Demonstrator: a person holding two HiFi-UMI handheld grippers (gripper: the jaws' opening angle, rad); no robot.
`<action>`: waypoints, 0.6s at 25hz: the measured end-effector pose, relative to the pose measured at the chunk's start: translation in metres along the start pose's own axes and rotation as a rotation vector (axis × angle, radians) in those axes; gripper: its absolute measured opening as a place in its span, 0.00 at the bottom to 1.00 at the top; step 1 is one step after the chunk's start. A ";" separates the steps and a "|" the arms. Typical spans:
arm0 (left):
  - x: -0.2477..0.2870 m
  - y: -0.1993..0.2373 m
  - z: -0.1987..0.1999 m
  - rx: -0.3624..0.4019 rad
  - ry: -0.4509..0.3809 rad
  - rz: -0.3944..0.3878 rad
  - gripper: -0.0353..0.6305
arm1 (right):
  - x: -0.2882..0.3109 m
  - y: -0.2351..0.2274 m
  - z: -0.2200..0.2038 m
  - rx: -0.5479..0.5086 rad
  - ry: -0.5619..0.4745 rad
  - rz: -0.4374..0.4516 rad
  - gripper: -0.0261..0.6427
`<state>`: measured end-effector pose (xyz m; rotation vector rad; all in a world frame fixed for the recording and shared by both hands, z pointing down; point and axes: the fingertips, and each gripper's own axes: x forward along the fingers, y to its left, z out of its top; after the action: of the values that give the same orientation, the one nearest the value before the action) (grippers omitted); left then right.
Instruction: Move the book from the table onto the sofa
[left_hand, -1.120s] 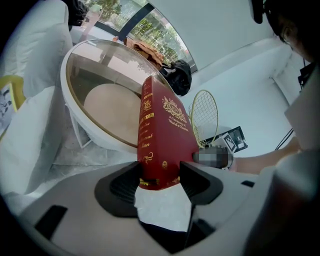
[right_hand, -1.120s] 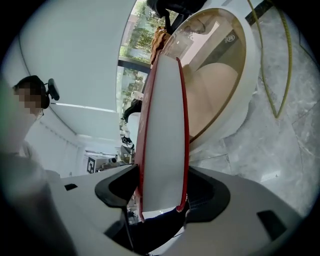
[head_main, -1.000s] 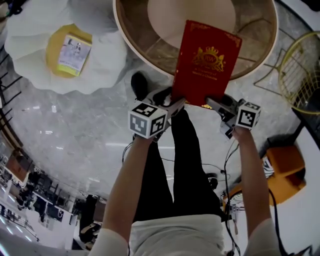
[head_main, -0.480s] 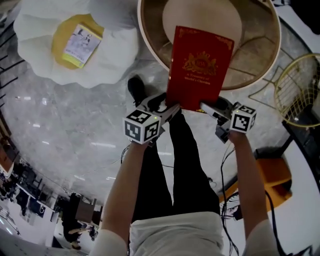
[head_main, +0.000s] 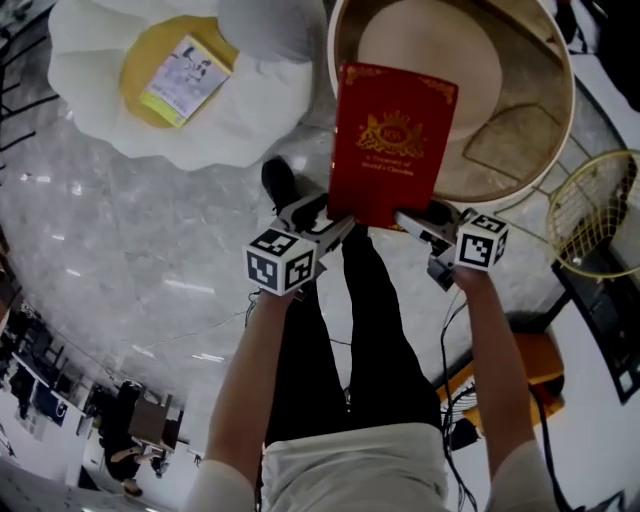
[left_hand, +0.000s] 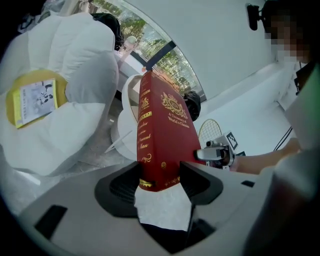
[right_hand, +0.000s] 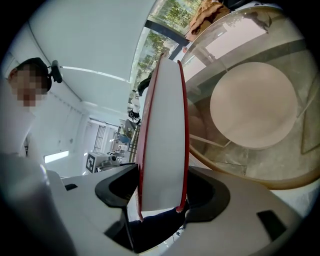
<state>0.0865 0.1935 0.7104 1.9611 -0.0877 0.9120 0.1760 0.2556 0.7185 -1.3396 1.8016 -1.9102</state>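
Red hardcover book (head_main: 390, 140) with a gold crest hangs in the air over the near rim of the round glass-topped table (head_main: 525, 80), apparently clear of it, so the carry looks under way. The left gripper (head_main: 335, 222) is clamped on the lower spine corner, and the right gripper (head_main: 415, 222) is clamped on the lower page-edge corner. Both forearms reach forward side by side, the grippers tipped somewhat downward, the cover facing up toward the head. The white petal-shaped sofa (head_main: 240, 110) lies to the left, near the table. Next, both hands should probably swing left together, keeping their spacing, then lower the book onto the cushion.
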 end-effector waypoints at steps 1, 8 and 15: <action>-0.005 0.004 0.002 -0.005 -0.007 0.003 0.43 | 0.006 0.004 0.002 -0.006 0.008 0.003 0.49; -0.051 0.040 0.026 -0.040 -0.061 0.030 0.43 | 0.059 0.039 0.023 -0.035 0.057 0.018 0.50; -0.093 0.088 0.048 -0.072 -0.121 0.058 0.43 | 0.120 0.066 0.042 -0.087 0.112 0.032 0.50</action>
<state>0.0110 0.0802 0.7017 1.9540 -0.2447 0.8155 0.1089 0.1288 0.7109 -1.2451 1.9678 -1.9471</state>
